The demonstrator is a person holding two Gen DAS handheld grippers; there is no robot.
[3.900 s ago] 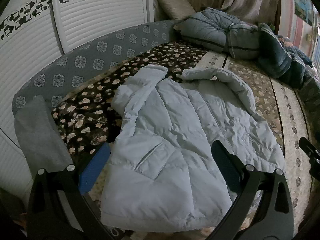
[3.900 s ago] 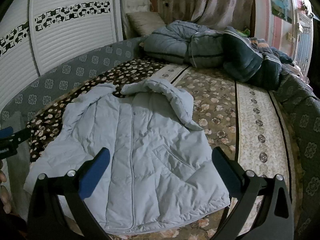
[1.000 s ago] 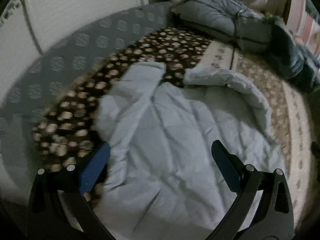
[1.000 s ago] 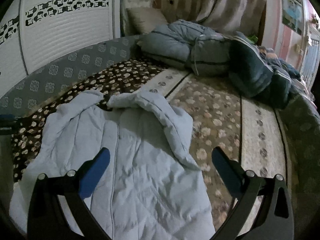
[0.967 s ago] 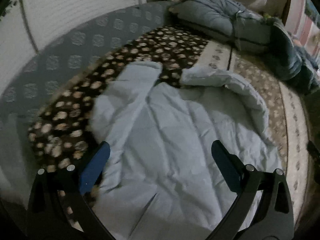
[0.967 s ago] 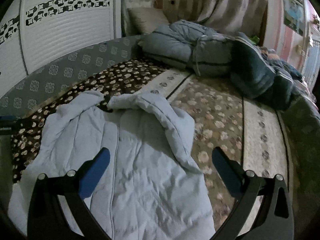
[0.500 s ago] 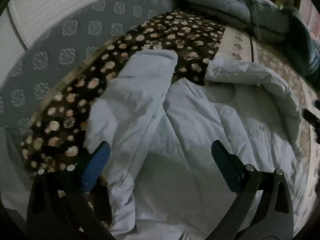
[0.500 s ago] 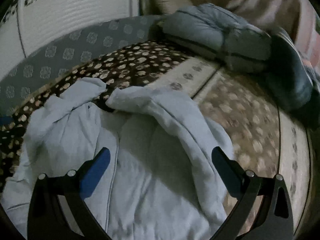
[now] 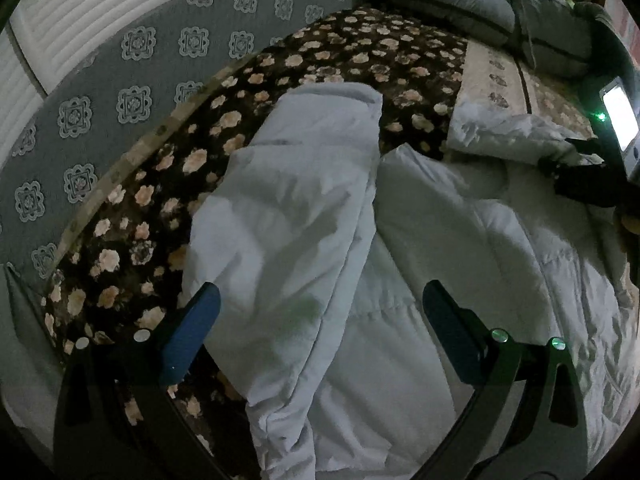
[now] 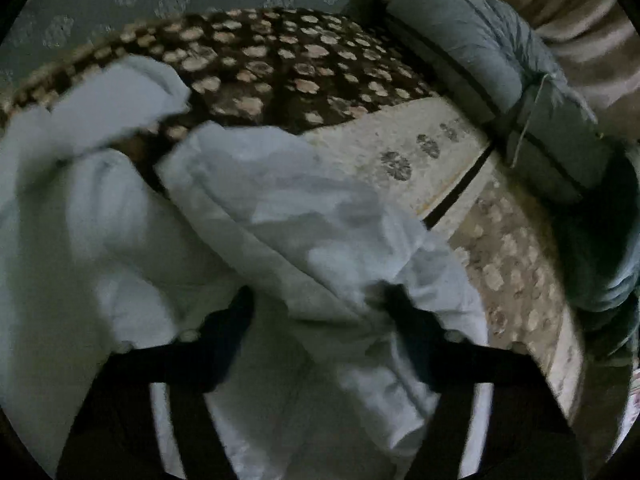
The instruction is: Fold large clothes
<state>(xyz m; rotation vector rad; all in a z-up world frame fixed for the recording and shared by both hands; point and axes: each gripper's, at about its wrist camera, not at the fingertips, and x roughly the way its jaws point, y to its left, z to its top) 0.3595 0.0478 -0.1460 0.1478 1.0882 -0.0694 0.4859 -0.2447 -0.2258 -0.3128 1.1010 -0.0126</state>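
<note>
No brand, label or writing can be read anywhere in either view; the right wrist view is blurred.

The left gripper points steeply down over the pale blue jacket, which lies spread on the bed. Its jaws stand wide apart, one blue pad at the outer edge of the near sleeve and the other finger over the jacket's body. The sleeve sits between them, but the pads do not press it.

The right gripper also tilts steeply down, over the far sleeve. Its jaws are closing, with a bunched fold of that sleeve between the dark fingers. The cloth puckers at both fingers, so they pinch it.

In the left wrist view the right gripper shows as a dark shape at the right edge, on that same sleeve, with a lit screen and a green light above it.

A folded grey quilt lies at the far end of the bed
</note>
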